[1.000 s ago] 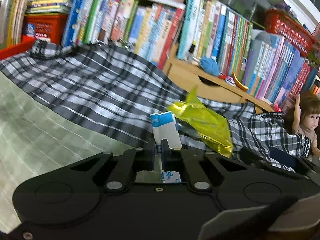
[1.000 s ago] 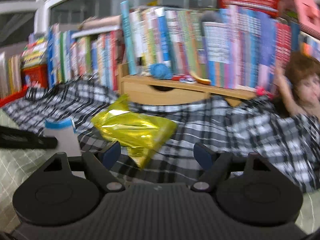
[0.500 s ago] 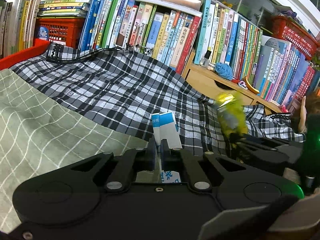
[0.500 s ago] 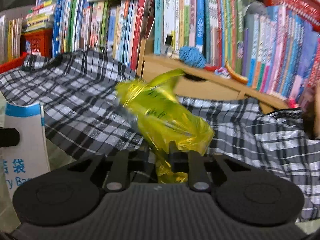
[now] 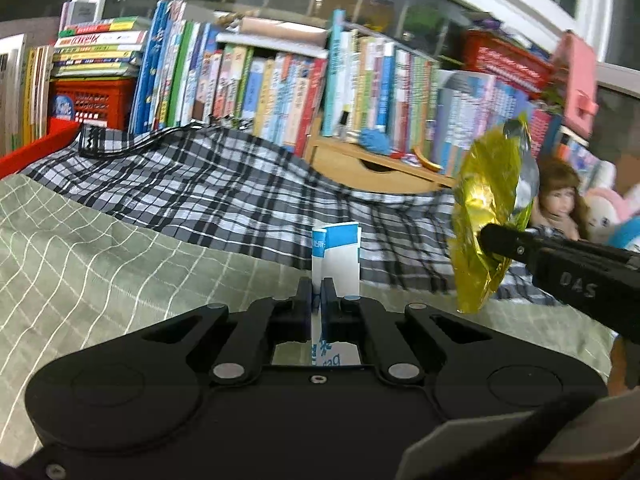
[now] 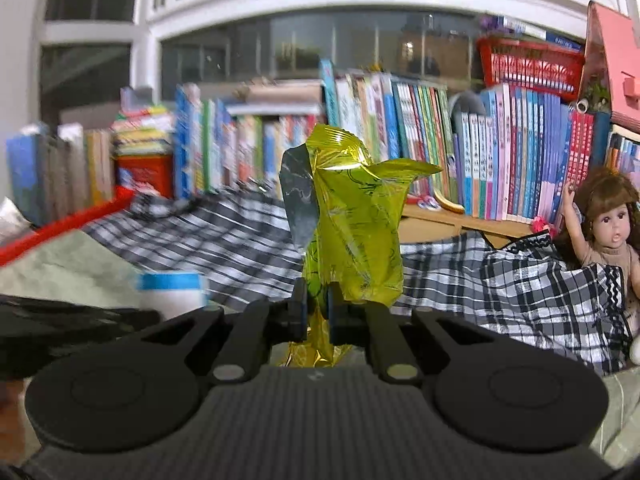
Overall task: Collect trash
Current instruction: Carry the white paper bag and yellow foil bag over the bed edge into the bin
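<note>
**Both grippers hold a piece of trash**

The left wrist view shows the right gripper [image 5: 486, 240] from the side, coming in from the right with the yellow wrapper [image 5: 490, 216] held up in the air. The right wrist view shows a doll [image 6: 604, 232] clearly (blurry in the other one).

The left gripper [image 5: 316, 300] is closed tight on a blue and white packet [image 5: 340, 258], standing up over the green blanket [image 5: 80, 264]. A red basket [image 6: 528, 64] sits on top of the books; what is inside cannot be seen.

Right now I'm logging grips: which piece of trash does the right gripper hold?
The crinkled yellow foil wrapper, pinched by the right gripper; the white-and-blue packet is in the left gripper.
</note>
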`<state>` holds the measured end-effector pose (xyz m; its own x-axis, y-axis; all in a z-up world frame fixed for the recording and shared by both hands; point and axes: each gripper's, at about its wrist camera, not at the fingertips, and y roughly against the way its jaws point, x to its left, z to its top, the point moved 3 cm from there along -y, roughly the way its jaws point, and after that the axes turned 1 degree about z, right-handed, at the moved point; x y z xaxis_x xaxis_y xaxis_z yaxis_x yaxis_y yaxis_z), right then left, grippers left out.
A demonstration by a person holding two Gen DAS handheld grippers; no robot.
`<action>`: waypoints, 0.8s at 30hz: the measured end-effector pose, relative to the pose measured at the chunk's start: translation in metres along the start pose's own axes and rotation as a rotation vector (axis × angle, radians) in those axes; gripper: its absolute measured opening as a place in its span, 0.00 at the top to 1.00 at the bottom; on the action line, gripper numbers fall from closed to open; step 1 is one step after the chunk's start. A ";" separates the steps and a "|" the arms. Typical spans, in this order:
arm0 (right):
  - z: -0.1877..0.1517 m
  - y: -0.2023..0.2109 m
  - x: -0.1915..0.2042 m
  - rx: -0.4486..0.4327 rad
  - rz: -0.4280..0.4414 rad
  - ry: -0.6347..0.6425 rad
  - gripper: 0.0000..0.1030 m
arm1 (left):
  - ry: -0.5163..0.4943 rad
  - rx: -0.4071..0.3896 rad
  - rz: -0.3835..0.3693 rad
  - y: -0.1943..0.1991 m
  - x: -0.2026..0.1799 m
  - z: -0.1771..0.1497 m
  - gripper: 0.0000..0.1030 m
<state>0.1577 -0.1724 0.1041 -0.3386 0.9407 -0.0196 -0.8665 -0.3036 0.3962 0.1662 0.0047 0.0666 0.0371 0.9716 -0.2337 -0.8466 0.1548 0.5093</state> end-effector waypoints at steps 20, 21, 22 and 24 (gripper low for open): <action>-0.093 0.170 0.071 0.048 0.172 -0.036 0.88 | -0.093 0.054 -0.128 0.186 -0.016 -0.096 0.96; -0.099 0.175 0.074 0.059 0.180 -0.042 0.88 | -0.097 0.060 -0.131 0.192 -0.015 -0.103 0.96; -0.105 0.179 0.076 0.068 0.187 -0.046 0.88 | -0.101 0.069 -0.134 0.198 -0.014 -0.111 0.96; -0.117 0.187 0.080 0.087 0.196 -0.052 0.88 | -0.110 0.093 -0.141 0.208 -0.012 -0.127 0.96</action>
<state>-0.0746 -0.1713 0.0690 -0.4763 0.8721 0.1122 -0.7499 -0.4696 0.4659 -0.0775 0.0020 0.0700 0.2138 0.9521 -0.2187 -0.7766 0.3015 0.5532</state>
